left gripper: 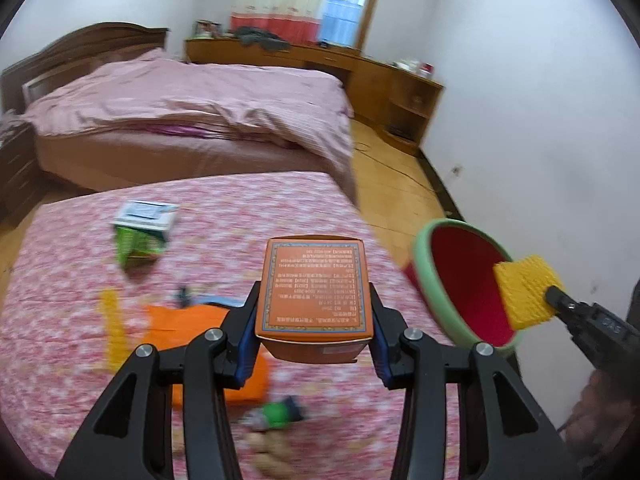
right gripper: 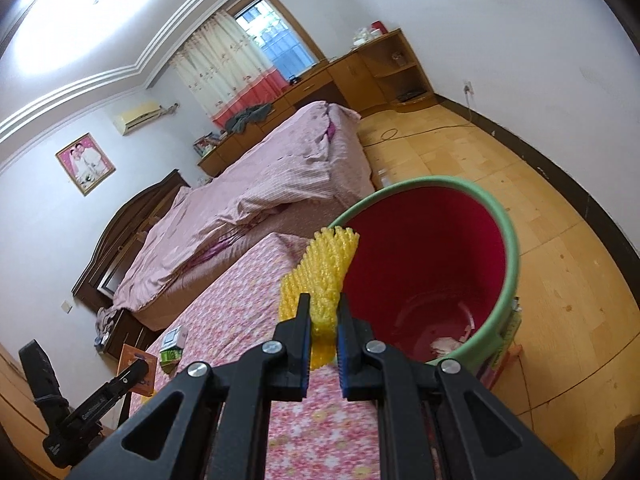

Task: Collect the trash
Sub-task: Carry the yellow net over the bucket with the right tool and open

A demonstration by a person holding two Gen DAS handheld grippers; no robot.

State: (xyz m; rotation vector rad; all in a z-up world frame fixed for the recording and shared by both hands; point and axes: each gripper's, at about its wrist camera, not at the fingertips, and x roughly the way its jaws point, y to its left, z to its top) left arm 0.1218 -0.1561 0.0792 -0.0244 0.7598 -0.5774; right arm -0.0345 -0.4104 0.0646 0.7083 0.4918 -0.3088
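Overall, the scene was a bedroom with a table covered by a pink floral cloth (left gripper: pixel 80 320) in the foreground and a bed (left gripper: pixel 180 108) behind it.

At the left of the left wrist view, a green-and-white carton (left gripper: pixel 142 232) lay on the cloth, blurred. Nearer the camera lay a yellow strip (left gripper: pixel 112 324) and an orange sheet (left gripper: pixel 180 324), the latter partly hidden behind the gripper. A small green item (left gripper: pixel 280 414) lay at the bottom edge; what it was could not be told.

At centre, the left gripper (left gripper: pixel 314 312) was clamped on an orange box (left gripper: pixel 314 292), its blue pads pressed against both side faces and the printed face turned upward. The box was held clear above the cloth.

At the right, a red bin with a green rim (left gripper: pixel 424 276) stood just off the table edge, on the wooden floor (left gripper: pixel 392 184). The right gripper (right gripper: pixel 324 320) had its jaws narrow, pinched on a piece of yellow foam netting (right gripper: pixel 328 268). The netting was held at the bin's rim (right gripper: pixel 508 248), over the near side of its mouth. Some pale scraps (right gripper: pixel 444 346) lay in the bottom of the bin.
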